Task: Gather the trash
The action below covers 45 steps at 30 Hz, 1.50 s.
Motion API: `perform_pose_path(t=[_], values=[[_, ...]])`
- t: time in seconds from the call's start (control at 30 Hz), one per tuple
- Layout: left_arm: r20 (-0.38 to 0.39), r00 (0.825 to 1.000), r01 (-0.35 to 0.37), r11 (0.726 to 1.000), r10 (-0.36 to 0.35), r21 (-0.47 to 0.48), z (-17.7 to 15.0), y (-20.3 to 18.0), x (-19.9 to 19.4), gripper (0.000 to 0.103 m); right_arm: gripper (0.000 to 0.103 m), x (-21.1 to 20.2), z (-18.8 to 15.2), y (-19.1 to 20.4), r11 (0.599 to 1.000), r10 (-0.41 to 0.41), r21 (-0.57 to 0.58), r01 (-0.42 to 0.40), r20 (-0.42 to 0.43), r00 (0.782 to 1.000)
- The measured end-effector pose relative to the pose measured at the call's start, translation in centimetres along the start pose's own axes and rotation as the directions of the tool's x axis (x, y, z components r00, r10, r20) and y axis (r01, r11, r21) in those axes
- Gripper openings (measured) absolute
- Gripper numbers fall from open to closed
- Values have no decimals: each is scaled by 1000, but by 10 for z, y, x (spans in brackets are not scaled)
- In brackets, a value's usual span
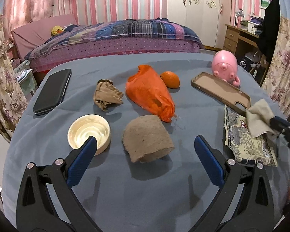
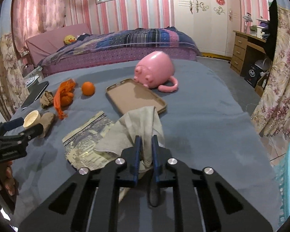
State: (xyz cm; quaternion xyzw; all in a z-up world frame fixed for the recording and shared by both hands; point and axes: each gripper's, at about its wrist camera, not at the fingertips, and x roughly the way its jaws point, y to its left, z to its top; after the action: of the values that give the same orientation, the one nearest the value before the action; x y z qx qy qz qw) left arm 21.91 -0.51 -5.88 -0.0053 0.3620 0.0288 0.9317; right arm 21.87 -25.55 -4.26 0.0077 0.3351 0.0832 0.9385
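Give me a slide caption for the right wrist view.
Right gripper pinches a grey tissue above a printed wrapper.

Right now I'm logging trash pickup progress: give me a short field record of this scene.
surface: table with a grey-blue cover
right tongs: shut on grey tissue
left tongs: open, empty, facing brown paper roll
other trash: crumpled brown paper, orange plastic bag, printed wrapper
non-trash: orange, phone case, pink mug
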Motion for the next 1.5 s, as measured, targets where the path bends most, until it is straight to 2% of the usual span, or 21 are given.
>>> perform_pose_path(t=[0.13, 0.27, 0.33, 0.4, 0.6, 0.87, 1.2, 1.37, 1.5], values=[[-41, 999, 27, 999, -28, -28, 1, 0, 10, 89, 11, -8, 3, -15, 999, -33, 16, 33, 17, 999], [-81, 996, 43, 999, -46, -31, 1, -1, 19, 68, 11, -15, 5, -30, 997, -64, 36, 62, 32, 997], [-90, 995, 37, 999, -40, -31, -1, -2, 22, 64, 11, -18, 6, -37, 996, -71, 50, 69, 38, 997], [-91, 995, 38, 999, -40, -32, -1, -3, 22, 53, 11, -19, 6, -41, 996, -76, 59, 73, 41, 996], [-58, 997, 52, 999, -52, -5, -1, -7, 13, 43, 11, -20, 4, -42, 996, -81, 53, 79, 40, 996], [4, 998, 62, 997, -62, 42, -2, -20, -13, 41, 11, -29, -1, -48, 995, -83, 63, 80, 49, 995], [28, 994, 103, 994, -104, 29, -3, -37, -38, 41, 11, -43, -5, -58, 993, -84, 87, 78, 67, 994], [53, 988, 145, 988, -148, 52, 5, -60, -52, 41, 11, -59, -3, -64, 992, -98, 83, 91, 90, 991], [80, 979, 179, 980, -186, 88, 13, -84, -62, 41, 11, -78, -3, -86, 987, -116, 125, 102, 107, 988]])
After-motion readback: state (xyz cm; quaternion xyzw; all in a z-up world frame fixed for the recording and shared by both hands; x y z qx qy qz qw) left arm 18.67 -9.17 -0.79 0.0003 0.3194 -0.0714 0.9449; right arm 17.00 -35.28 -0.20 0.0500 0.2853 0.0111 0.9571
